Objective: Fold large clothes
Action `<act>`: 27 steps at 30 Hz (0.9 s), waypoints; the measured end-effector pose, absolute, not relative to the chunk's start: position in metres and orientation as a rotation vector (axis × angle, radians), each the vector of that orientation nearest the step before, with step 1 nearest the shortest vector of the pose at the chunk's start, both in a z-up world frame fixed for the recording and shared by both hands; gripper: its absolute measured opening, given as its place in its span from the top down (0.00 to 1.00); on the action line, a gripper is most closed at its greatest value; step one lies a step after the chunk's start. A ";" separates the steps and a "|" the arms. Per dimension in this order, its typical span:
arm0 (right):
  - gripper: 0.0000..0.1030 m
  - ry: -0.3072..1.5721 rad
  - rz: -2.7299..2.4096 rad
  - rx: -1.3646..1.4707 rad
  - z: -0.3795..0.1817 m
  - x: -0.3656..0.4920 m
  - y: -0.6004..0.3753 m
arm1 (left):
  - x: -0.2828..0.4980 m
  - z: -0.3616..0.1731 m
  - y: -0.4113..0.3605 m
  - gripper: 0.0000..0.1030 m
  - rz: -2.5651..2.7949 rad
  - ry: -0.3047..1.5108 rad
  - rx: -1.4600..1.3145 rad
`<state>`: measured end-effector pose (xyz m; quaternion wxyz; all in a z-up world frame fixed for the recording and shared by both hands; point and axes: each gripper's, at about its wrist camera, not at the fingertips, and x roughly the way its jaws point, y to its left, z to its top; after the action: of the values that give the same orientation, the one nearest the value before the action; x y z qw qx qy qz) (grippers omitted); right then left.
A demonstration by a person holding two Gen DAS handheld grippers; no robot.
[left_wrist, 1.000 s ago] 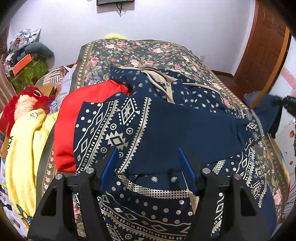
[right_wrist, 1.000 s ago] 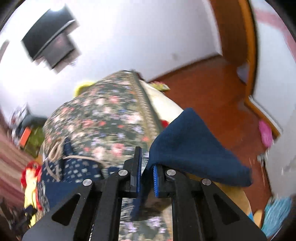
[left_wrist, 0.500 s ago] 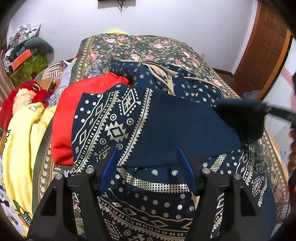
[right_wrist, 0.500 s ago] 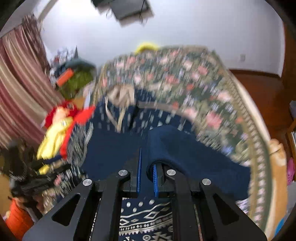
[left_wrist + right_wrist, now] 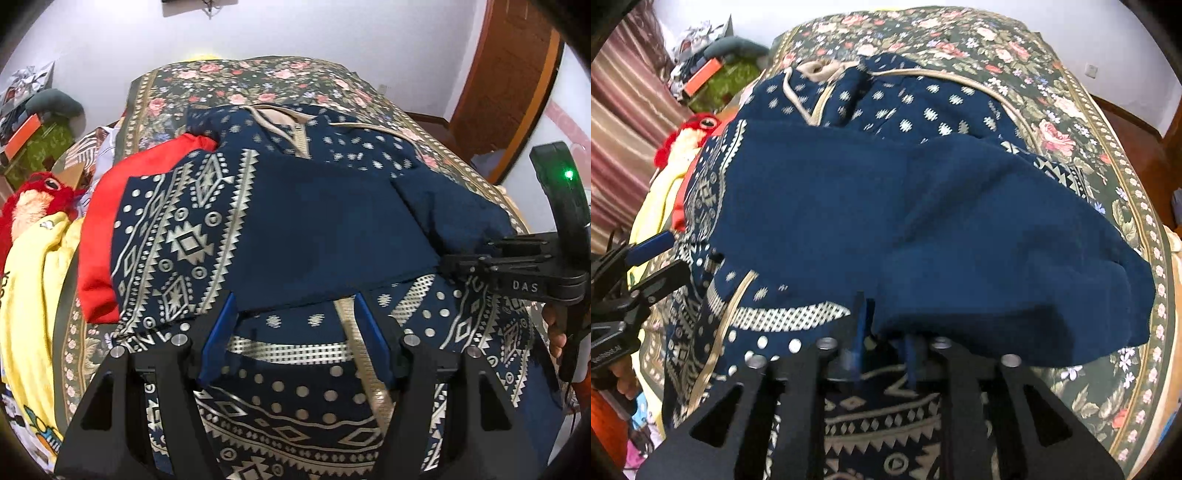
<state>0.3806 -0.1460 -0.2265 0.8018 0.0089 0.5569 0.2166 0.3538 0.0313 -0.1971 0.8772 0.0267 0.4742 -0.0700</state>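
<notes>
1. A large navy garment [image 5: 317, 236], printed with gold geometric bands and dots, is spread across a bed [image 5: 258, 77] covered in a dark floral bedspread. Its beige-trimmed neckline [image 5: 295, 122] lies at the far end and its hem nearest the cameras, so the long axis runs along the bed, away from the viewer.
2. Both side portions are seen folded inward, plain navy reverse upward, the right flap [image 5: 960, 229] overlapping the middle.
3. The left gripper [image 5: 291, 332] hovers over the near hem with its fingers released and well apart; nothing is held.
4. The right gripper [image 5: 882, 347] is at the flap's near edge; its fingers are opening, with a fold of cloth still between them.
5. The fabric is judged soft, light and limp, likely to sag and slide on itself; hold is best taken at the hem corners or along a folded edge, pinching all layers.
6. A red garment [image 5: 110, 206] and yellow clothing [image 5: 33, 295] lie at the bed's left side.
</notes>
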 end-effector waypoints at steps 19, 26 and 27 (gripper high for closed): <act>0.48 1.044 0.119 0.262 -0.190 0.338 -0.326 | 0.399 -0.166 -0.135 0.37 -0.450 0.927 0.235; 0.48 1.032 -0.028 0.285 -0.192 0.316 -0.377 | 0.405 -0.211 -0.219 0.37 -0.581 1.023 0.333; 0.48 1.036 -0.042 0.282 -0.193 0.313 -0.381 | 0.405 -0.217 -0.227 0.37 -0.587 1.036 0.344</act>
<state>0.3125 -0.3813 -0.1927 0.8593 0.1342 0.4932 -0.0199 0.4052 -0.2268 -0.2171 0.8141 0.1612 0.4854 -0.2751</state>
